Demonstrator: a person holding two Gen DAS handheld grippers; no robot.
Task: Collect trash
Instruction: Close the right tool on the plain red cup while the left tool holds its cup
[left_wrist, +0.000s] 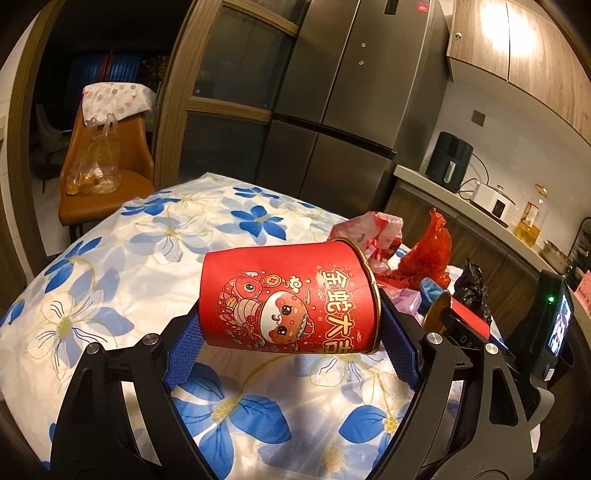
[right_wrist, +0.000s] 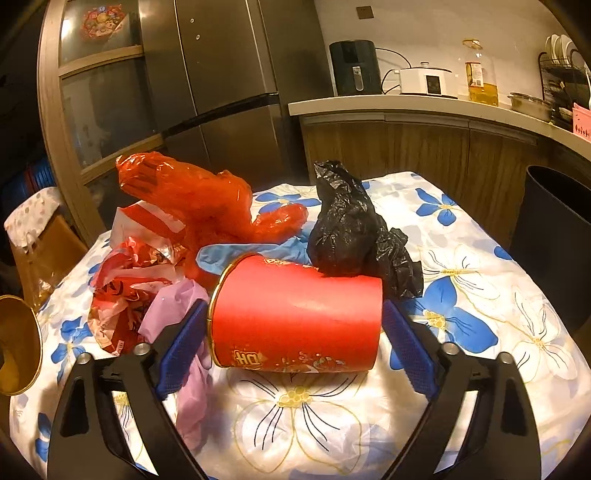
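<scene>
My left gripper (left_wrist: 291, 317) is shut on a red paper cup (left_wrist: 288, 295) with a cartoon print, held sideways above the flowered tablecloth (left_wrist: 147, 258), one blue pad on its base and one on its gold rim. My right gripper (right_wrist: 295, 306) is shut on a second red cup (right_wrist: 295, 314) lying on its side low over the cloth (right_wrist: 480, 295), with a pad against each end. Behind that cup lie a red plastic bag (right_wrist: 199, 199), a black plastic bag (right_wrist: 351, 229), a blue glove (right_wrist: 258, 251), a pink glove (right_wrist: 184, 306) and a red-white wrapper (right_wrist: 125, 295).
A dark bin (right_wrist: 554, 240) stands past the table's right edge. A brown chair (left_wrist: 103, 162) with a clear bag stands at the far left corner. Behind the table are a steel fridge (left_wrist: 332, 92) and a counter (right_wrist: 406, 103) with appliances and an oil bottle.
</scene>
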